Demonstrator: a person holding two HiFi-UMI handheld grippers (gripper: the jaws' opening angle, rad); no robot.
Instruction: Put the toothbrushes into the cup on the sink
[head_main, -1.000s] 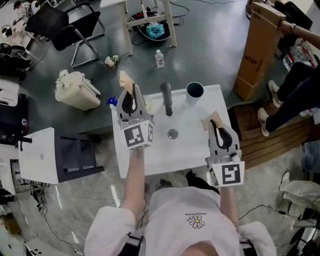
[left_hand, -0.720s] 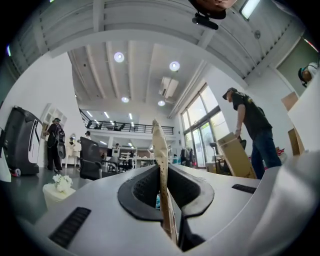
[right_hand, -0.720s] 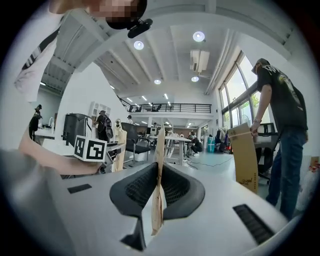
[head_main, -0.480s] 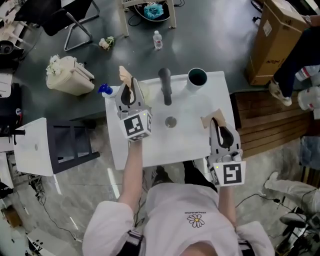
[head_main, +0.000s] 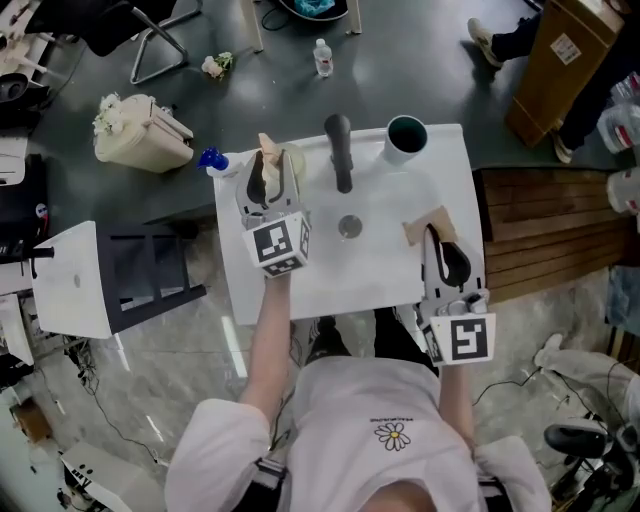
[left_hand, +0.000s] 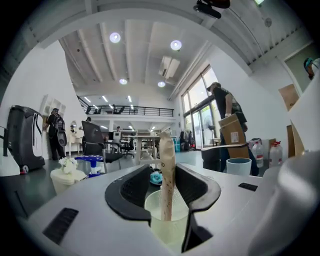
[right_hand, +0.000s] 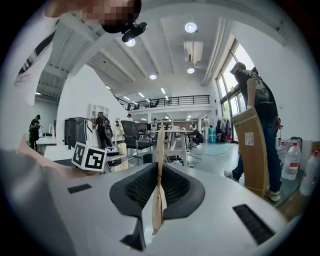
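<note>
A paper-wrapped toothbrush (left_hand: 166, 170) stands upright in a translucent cup (left_hand: 167, 220) at the back left of the white sink (head_main: 300, 285). My left gripper (left_hand: 165, 187) hangs over that cup (head_main: 291, 163); its jaws are opening and stand wide apart on either side of the toothbrush (head_main: 267, 152) without pressing it. The left gripper (head_main: 270, 172) is left of the dark faucet (head_main: 340, 150). My right gripper (head_main: 441, 247) hovers at the sink's right edge, shut on a second paper-wrapped toothbrush (right_hand: 159, 165), whose wrapper (head_main: 428, 224) sticks out past the right gripper (right_hand: 158, 192).
A dark teal cup (head_main: 406, 135) stands at the sink's back right, and the drain (head_main: 349, 227) is mid-basin. A cream bin (head_main: 145, 130) and a blue-capped bottle (head_main: 212, 160) are on the floor at left. Wooden boards (head_main: 545, 230) and a cardboard box (head_main: 565, 60) lie right.
My left gripper's jaws have spread apart and let go of the toothbrush, which now stands in the cup. The right gripper keeps its grip and place.
</note>
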